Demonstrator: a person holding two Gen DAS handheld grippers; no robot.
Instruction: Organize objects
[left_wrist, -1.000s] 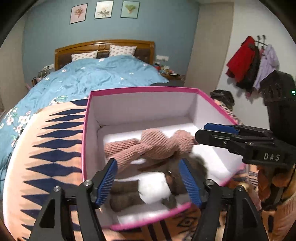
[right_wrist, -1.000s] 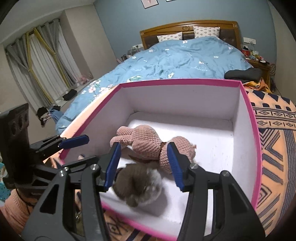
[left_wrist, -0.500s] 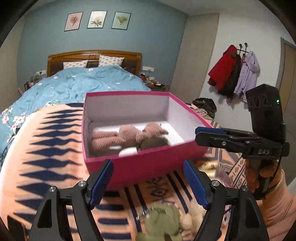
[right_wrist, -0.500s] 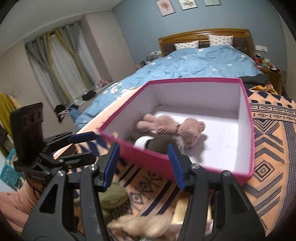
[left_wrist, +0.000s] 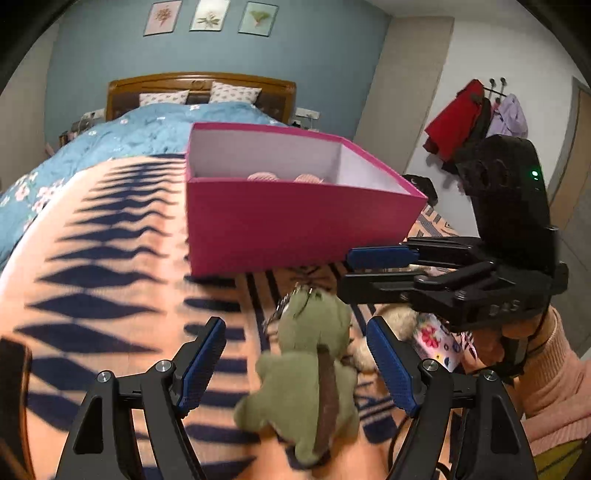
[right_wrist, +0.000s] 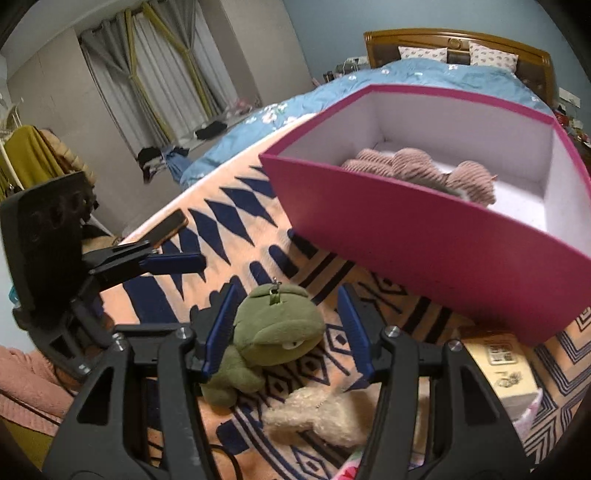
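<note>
So the left gripper (left_wrist: 295, 363) is hanging over the patterned blanket (left_wrist: 110, 295) with its jaws spread wide and not squeezing anything, having just been opening up a bit more. The green plush toy (left_wrist: 314, 369) is lying on the blanket between those jaws, closer to the right one, with clear space on the left side. Ahead of the jaws, the pink box (left_wrist: 295, 229) is sitting on the blanket with a pinkish knitted plush (right_wrist: 417, 171) lying inside. Moving right, the right gripper (right_wrist: 290, 332) is also released, jaws just been easing apart, and the same green toy's head is sitting between them, nearly against the left jaw; can't tell if it's actually touching. A cream fluffy plush (right_wrist: 317, 415) is lying just below the jaws, and a small cardboard box (right_wrist: 498, 365) is resting off to their right.
</note>
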